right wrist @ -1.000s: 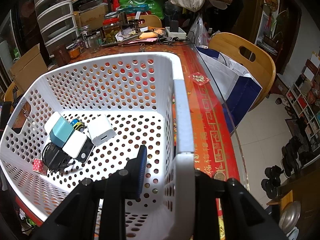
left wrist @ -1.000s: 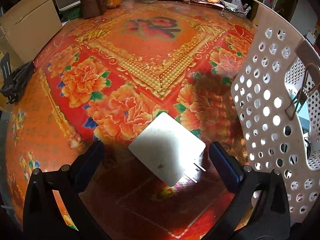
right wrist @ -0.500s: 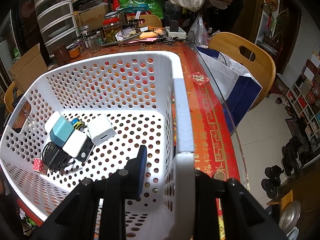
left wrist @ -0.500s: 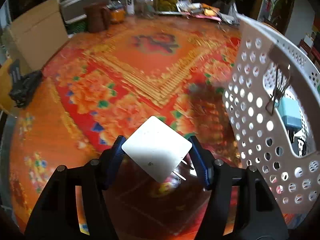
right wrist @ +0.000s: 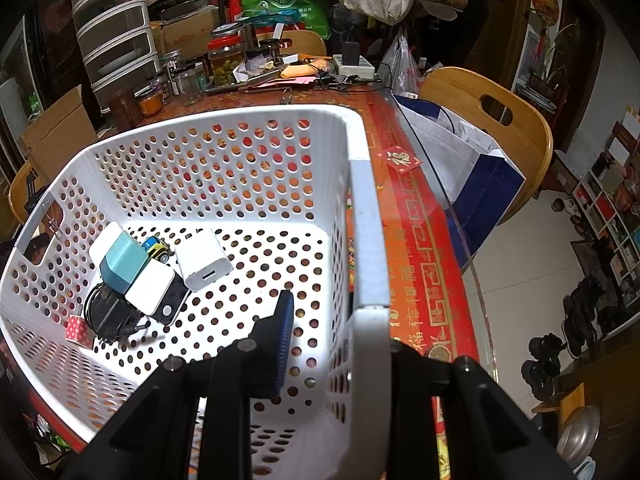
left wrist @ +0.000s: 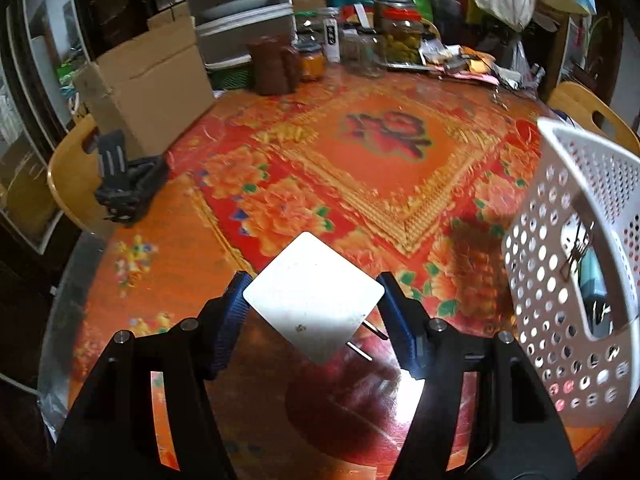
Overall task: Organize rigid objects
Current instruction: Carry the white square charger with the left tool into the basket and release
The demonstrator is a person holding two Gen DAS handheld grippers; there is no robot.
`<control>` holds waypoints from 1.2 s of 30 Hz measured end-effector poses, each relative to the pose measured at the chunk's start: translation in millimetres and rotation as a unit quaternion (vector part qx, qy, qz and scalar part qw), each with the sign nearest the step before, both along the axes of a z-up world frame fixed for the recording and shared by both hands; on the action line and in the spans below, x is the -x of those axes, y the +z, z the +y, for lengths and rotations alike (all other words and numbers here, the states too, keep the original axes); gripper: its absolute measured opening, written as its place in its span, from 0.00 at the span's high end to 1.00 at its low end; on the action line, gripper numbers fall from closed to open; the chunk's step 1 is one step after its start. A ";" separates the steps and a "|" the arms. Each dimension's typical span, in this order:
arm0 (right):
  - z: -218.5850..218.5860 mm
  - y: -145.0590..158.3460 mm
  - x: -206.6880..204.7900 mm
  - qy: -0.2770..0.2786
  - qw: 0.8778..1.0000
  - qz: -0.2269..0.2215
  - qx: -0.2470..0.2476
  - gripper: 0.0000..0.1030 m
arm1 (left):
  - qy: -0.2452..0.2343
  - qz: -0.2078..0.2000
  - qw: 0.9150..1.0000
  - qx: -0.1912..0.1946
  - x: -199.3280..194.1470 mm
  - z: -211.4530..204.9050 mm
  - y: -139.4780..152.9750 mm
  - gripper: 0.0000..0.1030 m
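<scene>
My left gripper (left wrist: 314,300) is shut on a flat white charger (left wrist: 314,296) with two metal prongs, held above the red floral table (left wrist: 360,160). The white perforated basket (left wrist: 568,240) stands to its right. My right gripper (right wrist: 332,332) is shut on the basket's right wall (right wrist: 364,220), one finger inside and one outside. In the basket lie a white USB charger (right wrist: 202,260), a teal-and-white block (right wrist: 120,258), a white-and-black block (right wrist: 156,292), a small toy car (right wrist: 157,247), a black cable (right wrist: 106,314) and a red roll (right wrist: 78,330).
Jars (left wrist: 400,36), a brown jug (left wrist: 272,66) and clutter line the table's far edge. A cardboard box (left wrist: 148,84) and a black object (left wrist: 124,184) sit at the left. Wooden chairs (right wrist: 492,120) stand around the table.
My left gripper closed on the white charger and lifted it off the table. The right gripper and basket have not moved.
</scene>
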State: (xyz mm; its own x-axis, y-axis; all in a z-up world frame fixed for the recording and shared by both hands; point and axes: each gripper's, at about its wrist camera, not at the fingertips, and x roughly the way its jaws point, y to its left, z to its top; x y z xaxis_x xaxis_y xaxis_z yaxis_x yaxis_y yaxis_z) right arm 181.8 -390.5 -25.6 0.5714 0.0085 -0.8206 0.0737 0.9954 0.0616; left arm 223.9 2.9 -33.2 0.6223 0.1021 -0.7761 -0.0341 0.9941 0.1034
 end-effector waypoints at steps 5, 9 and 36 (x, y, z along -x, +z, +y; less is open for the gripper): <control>0.1 0.1 -0.1 0.000 1.000 0.000 0.000 0.76 | -0.001 -0.023 1.000 -0.009 2.5 -7.1 27.0 0.40; 1.1 0.5 -0.4 0.001 1.000 0.000 -0.001 0.76 | -0.010 -0.040 0.999 -0.016 5.3 -19.4 46.1 0.40; -0.8 0.1 -2.1 0.006 1.000 -0.004 -0.007 0.75 | -0.211 0.106 0.969 -0.068 -3.1 -230.0 42.7 0.40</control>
